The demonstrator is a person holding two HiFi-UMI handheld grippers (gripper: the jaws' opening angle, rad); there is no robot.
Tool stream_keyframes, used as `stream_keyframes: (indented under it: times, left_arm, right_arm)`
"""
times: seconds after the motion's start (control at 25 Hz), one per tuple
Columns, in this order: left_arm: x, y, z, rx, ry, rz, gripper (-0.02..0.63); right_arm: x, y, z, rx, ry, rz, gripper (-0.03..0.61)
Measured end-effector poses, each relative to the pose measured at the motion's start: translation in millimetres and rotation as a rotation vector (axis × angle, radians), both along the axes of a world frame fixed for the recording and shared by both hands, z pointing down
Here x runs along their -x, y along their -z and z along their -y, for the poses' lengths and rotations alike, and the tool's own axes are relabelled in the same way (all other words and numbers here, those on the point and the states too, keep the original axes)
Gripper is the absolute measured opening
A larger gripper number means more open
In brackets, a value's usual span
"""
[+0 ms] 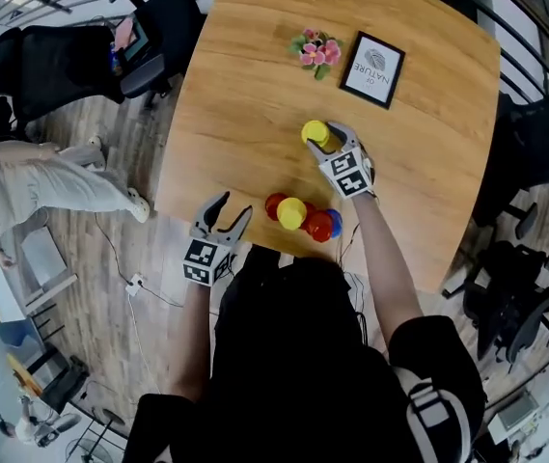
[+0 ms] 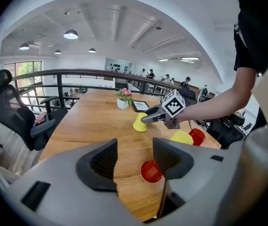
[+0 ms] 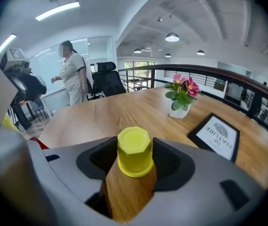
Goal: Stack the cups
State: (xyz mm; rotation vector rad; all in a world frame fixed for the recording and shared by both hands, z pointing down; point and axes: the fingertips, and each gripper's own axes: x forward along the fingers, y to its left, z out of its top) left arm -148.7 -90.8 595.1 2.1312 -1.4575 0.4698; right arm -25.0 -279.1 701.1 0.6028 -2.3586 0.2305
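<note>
A yellow cup (image 1: 315, 133) stands upside down mid-table, and my right gripper (image 1: 327, 143) is shut on it; in the right gripper view the yellow cup (image 3: 134, 151) fills the gap, both pads against its sides. Near the front edge sits a cluster: a red cup (image 1: 275, 206), a yellow cup (image 1: 291, 213), another red cup (image 1: 319, 226) and a blue cup (image 1: 335, 222) partly hidden behind them. My left gripper (image 1: 224, 216) hovers open at the table's front edge, left of the cluster, with nothing between its fingers. In the left gripper view a red cup (image 2: 151, 171) lies just beyond the jaws.
A small flower pot (image 1: 315, 51) and a framed card (image 1: 371, 68) stand at the far side of the wooden table (image 1: 245, 114). Black office chairs (image 1: 81, 61) are left of the table. A person (image 3: 72, 74) stands in the distance.
</note>
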Motion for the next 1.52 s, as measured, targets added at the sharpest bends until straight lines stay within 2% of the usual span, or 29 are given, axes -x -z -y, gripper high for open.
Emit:
stream_keyframes:
  times: [0.04,0.2,0.32,0.44,0.76,0.88,0.96,1.52]
  left_arm:
    - [1.1,1.1,-0.4,-0.002,0.003,0.001,0.256]
    - [0.9,2.1,-1.9,0.004,-0.019,0.002,0.256]
    - [4.3,7.2,0.4,-0.031,-0.05,0.005,0.256]
    - [-8.7,10.5,0.6,-0.038,-0.079,-0.027,0.256]
    - [-29.8,11.4,-4.9,-0.052,-0.229,-0.063,0.256]
    - [-31.7,11.3,-5.4,-0.096,-0.27,-0.071,0.256]
    - [-32.4,12.4,-7.1,-0.098,-0.293,-0.078,0.256]
    - [-33.3,17.6,-24.5,-0.112,-0.369,-0.115,0.256]
  right_arm:
    - [0.9,-0.3,-0.5,0.0,-0.002,0.001,0.235]
    - [-1.6,8.8,-2.7,-0.006,-0.019,0.008,0.233]
    - [0.0,24.0,-9.2,-0.01,-0.032,0.02,0.233]
    - [-14.2,41.3,-20.9,-0.009,-0.046,0.027,0.233]
    - [-41.2,84.0,-59.1,-0.044,-0.092,-0.007,0.233]
    - [-48.0,96.5,-72.1,-0.054,-0.13,0.003,0.233]
    - [-51.3,105.5,-82.0,-0.05,-0.152,0.009,0.233]
    - [-54.6,156.5,-150.4,-0.045,-0.17,0.016,0.232]
